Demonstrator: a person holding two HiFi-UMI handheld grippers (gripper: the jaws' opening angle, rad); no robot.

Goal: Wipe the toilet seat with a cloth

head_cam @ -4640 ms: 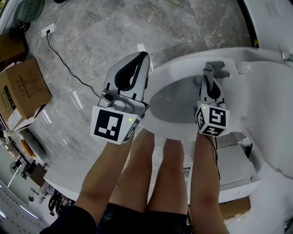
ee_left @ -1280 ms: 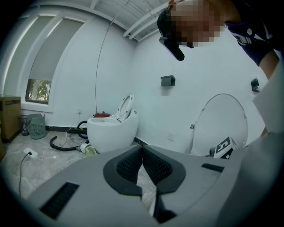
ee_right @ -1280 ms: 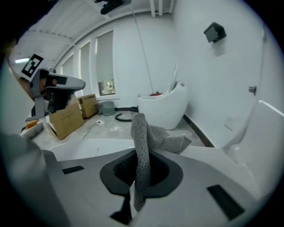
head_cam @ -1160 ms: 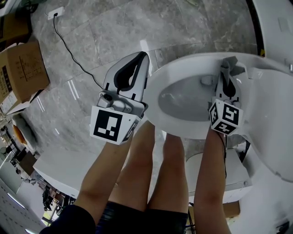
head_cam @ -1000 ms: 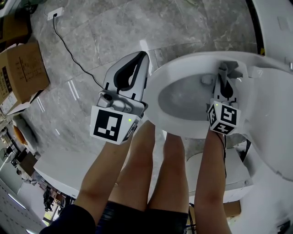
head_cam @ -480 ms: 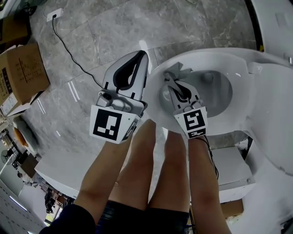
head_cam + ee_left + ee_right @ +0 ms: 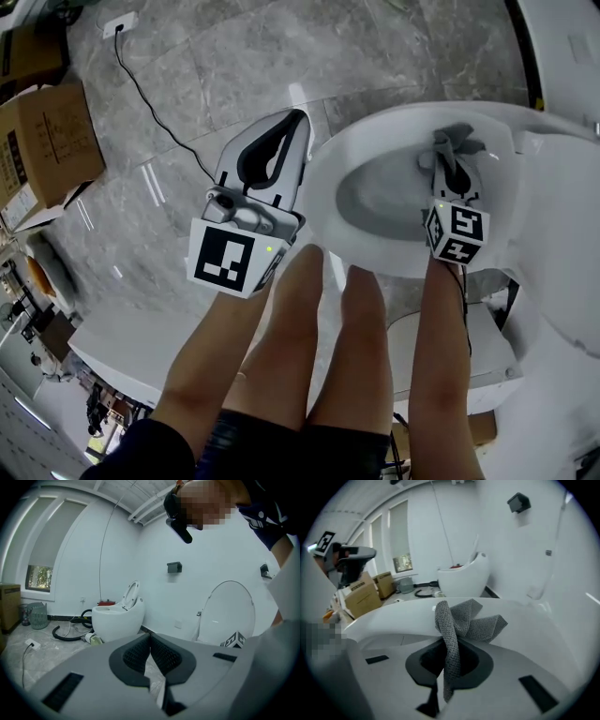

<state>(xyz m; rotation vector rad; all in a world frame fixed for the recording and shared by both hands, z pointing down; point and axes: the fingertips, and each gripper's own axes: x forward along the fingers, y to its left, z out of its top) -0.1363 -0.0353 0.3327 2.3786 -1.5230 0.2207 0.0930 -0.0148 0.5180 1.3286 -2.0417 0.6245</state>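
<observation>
The right tongs (image 7: 449, 656) are clamping the grey cloth (image 7: 461, 618). The cloth is running lengthwise along the jaws and bunching out past their tips, its loose folds pointing far and slightly right. That bunch is lying at the far right of the toilet seat (image 7: 323, 183), near the raised lid (image 7: 562, 216), seemingly touching the rim. The left tongs (image 7: 150, 641) are pressing together on nothing, hovering over the floor (image 7: 234, 75) left of the bowl. Wiping appears to be under way. Next, the cloth needs dragging round the rim under steady downward pressure.
</observation>
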